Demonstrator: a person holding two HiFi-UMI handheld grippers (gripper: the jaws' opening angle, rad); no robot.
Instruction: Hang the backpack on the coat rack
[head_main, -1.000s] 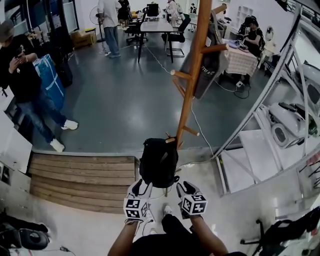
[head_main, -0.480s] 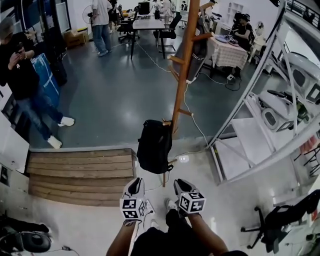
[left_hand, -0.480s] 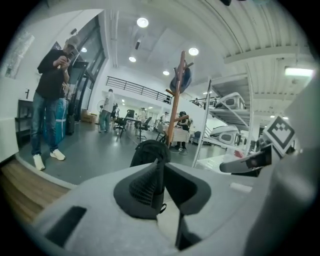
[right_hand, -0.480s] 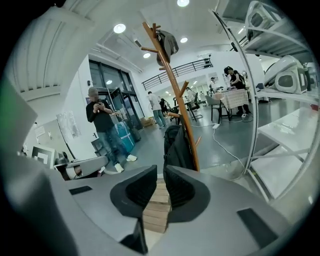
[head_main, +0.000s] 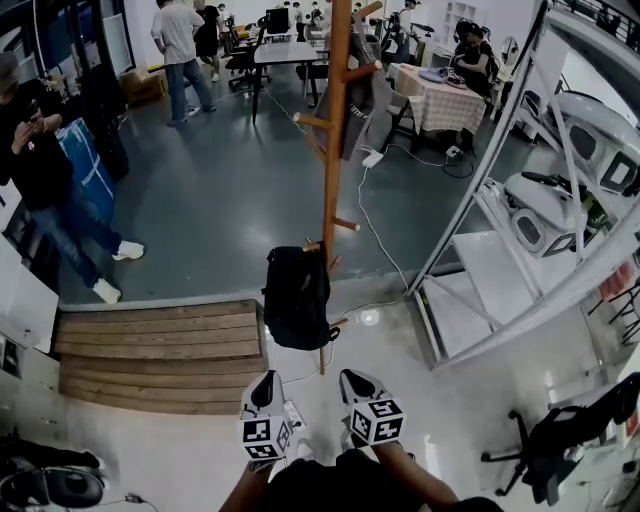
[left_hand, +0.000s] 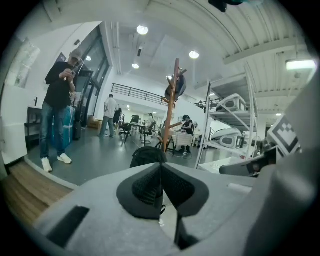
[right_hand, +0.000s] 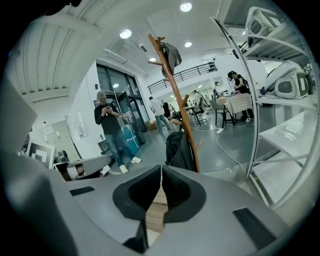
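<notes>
Two grippers sat side by side at the bottom centre of the head view, each a grey moulded shell bearing a cube of black-and-white square markers. The left gripper was clenched and empty. In its own view its dark, finely ribbed pads met along a thin vertical seam, the jaws having just been closing with nothing between them. The right gripper was the same, its curved black pads pressed together on nothing after just closing.

Well apart from both, just above them in the head view, the backpack hung by its top from a short peg low on the coat rack. It was a soft, rounded sack of matte black fabric, sagging against the pole. The rack was a slim round pole of orange-brown wood with stubby pegs angled upward along its length, running to the top centre of the frame.

Left of the backpack lay a low step of ribbed wooden planks, set against a smooth grey floor. Pale metal shelving slanted down the right side.
</notes>
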